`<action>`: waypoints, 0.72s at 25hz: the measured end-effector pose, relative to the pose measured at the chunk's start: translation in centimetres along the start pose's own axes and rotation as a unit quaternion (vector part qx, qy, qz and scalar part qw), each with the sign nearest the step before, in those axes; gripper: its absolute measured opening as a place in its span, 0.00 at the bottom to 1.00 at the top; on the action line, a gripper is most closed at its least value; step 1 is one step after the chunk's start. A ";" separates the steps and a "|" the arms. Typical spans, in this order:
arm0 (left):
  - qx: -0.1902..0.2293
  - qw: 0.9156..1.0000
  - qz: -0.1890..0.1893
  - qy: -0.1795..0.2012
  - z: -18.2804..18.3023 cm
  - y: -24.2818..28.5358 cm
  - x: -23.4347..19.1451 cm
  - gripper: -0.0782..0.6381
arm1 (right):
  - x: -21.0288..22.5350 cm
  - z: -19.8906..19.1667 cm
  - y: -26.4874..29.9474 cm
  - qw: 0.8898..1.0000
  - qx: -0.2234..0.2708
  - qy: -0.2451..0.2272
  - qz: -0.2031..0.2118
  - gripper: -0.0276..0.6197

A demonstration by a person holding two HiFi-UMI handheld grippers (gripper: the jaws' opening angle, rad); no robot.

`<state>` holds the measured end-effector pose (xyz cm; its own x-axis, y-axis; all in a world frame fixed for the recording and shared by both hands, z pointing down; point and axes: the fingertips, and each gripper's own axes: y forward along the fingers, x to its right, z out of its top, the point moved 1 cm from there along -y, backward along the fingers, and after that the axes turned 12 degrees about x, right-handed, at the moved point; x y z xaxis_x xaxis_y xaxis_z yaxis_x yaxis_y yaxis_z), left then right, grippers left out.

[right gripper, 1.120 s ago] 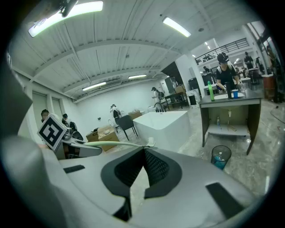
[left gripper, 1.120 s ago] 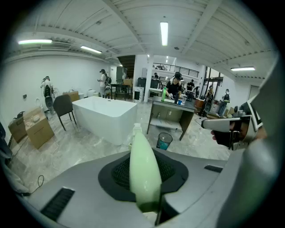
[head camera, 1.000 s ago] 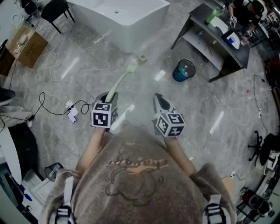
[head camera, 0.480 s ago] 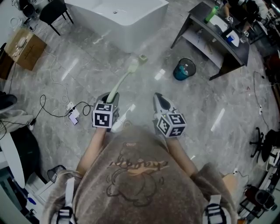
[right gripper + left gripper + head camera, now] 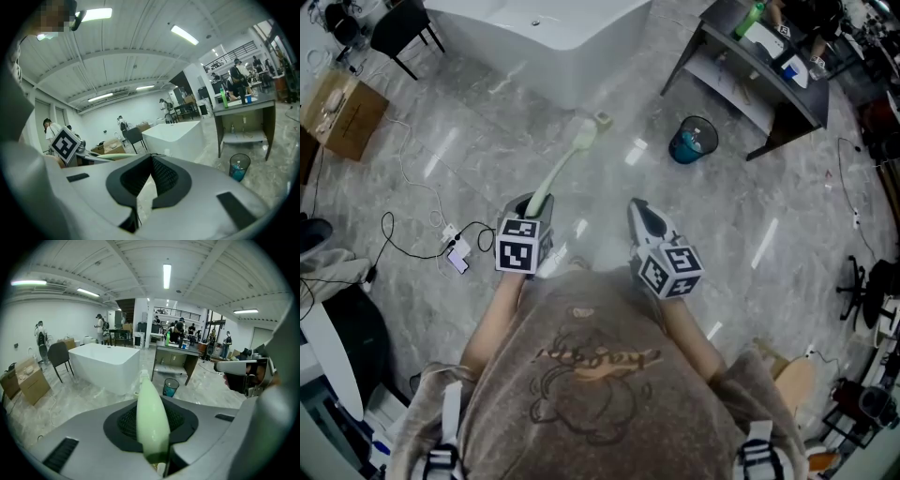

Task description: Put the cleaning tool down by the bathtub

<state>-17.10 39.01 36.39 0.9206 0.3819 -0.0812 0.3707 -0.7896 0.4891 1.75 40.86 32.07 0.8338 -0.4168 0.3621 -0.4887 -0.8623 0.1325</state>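
You're facing the bathtub, which sits straight ahead on the far side of the floor. The cleaning tool sticks forward out of your left gripper, pointing at the tub. Your right gripper is off to its right, not touching it. Right of the tub there's a desk, with a bin on the floor in front of it. Left of the tub is a chair, then a box closer to you. A power strip lies on the floor just left of your left gripper.
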 end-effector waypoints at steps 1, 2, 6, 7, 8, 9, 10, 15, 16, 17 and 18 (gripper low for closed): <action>0.000 1.000 -0.001 0.000 -0.1 0.1 -0.3 0.22 | -0.2 -0.1 0.3 1.000 0.000 0.000 0.000 0.04; -0.001 1.000 -0.002 -0.001 -0.1 0.3 -0.6 0.22 | -0.3 -0.2 0.6 1.000 0.001 0.000 0.000 0.04; -0.001 1.000 -0.006 0.000 0.1 1.4 -1.9 0.22 | 0.1 0.0 2.2 1.000 0.005 -0.002 -0.005 0.04; -0.001 1.000 -0.007 0.000 0.1 1.8 -2.2 0.22 | 0.3 0.1 2.7 1.000 0.007 -0.002 -0.006 0.04; -0.001 1.000 -0.007 0.001 0.2 2.2 -2.5 0.22 | 0.4 0.1 3.2 1.000 0.008 -0.002 -0.007 0.04; -0.001 1.000 -0.007 0.003 0.3 2.6 -2.8 0.22 | 0.6 0.2 3.8 1.000 0.008 -0.002 -0.007 0.04; -0.001 1.000 -0.007 0.004 0.5 3.1 -3.1 0.22 | 0.8 0.2 4.3 1.000 0.009 -0.002 -0.007 0.04; -0.003 1.000 -0.010 0.008 1.6 5.6 -4.3 0.22 | 2.2 0.6 7.2 1.000 0.010 -0.001 -0.009 0.04; -0.003 1.000 -0.011 0.008 1.9 6.1 -4.6 0.22 | 2.5 0.7 7.8 1.000 0.010 -0.001 -0.010 0.04; -0.003 1.000 -0.011 0.009 2.1 6.7 -4.8 0.22 | 2.8 0.9 8.3 1.000 0.011 -0.001 -0.011 0.04; -0.004 1.000 -0.012 0.009 2.3 7.3 -5.0 0.22 | 3.2 1.0 8.9 1.000 0.011 -0.001 -0.011 0.04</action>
<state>-18.76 30.22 38.33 0.9088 0.4101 -0.0770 0.3922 -0.7765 0.4933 0.33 31.58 33.53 0.8450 -0.3973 0.3581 -0.4637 -0.8778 0.1203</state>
